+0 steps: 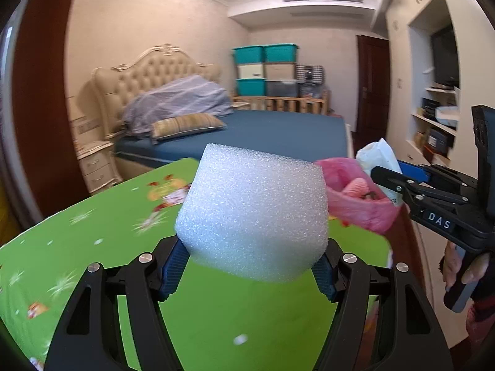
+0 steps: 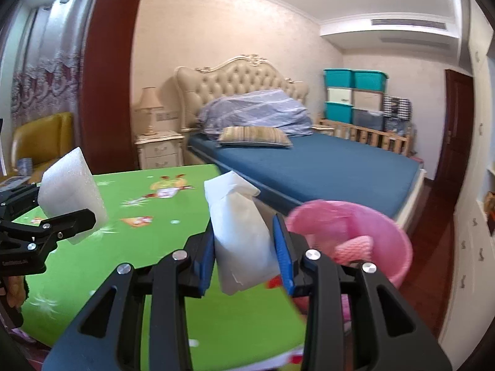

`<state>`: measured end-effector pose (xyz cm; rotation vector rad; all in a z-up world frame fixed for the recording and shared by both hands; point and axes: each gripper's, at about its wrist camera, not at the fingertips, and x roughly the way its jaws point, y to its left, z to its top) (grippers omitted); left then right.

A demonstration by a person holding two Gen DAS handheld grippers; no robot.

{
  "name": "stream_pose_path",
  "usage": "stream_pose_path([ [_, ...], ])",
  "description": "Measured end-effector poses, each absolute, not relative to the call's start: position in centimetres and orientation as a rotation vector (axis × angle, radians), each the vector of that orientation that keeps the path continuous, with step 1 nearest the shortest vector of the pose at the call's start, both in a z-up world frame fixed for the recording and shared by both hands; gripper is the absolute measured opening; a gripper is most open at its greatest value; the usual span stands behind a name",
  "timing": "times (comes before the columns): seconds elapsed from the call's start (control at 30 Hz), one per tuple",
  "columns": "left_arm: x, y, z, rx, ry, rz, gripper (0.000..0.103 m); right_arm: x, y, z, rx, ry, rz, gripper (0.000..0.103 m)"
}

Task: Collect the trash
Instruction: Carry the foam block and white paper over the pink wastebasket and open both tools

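My left gripper (image 1: 252,267) is shut on a white foam block (image 1: 253,213) and holds it above the green table (image 1: 92,247). My right gripper (image 2: 246,256) is shut on a crumpled white tissue (image 2: 241,228) and holds it up beside the pink bin. The pink trash bin (image 2: 371,225) with a pink liner stands just past the table's right edge and holds a pink foam net. In the left wrist view the bin (image 1: 355,198) is right of the foam, with the right gripper (image 1: 399,182) and tissue (image 1: 377,157) over it. The foam block (image 2: 71,191) and left gripper (image 2: 46,225) show at the left of the right wrist view.
A bed with a blue sheet (image 2: 324,167) stands behind the table. A nightstand with a lamp (image 2: 159,148) and a yellow chair (image 2: 43,139) are at the back left. Stacked storage boxes (image 2: 352,99) and wall shelves (image 1: 439,117) are farther back.
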<state>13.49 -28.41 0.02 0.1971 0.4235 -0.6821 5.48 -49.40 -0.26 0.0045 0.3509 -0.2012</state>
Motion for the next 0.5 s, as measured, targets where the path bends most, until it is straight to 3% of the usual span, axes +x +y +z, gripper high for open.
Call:
stream_pose_path([
  [0.5,17.9,-45.3,0.5,0.203,0.484,-0.953,0.065,6.0,-63.9,-0.7,0.096,0.379,-0.356,0.034],
])
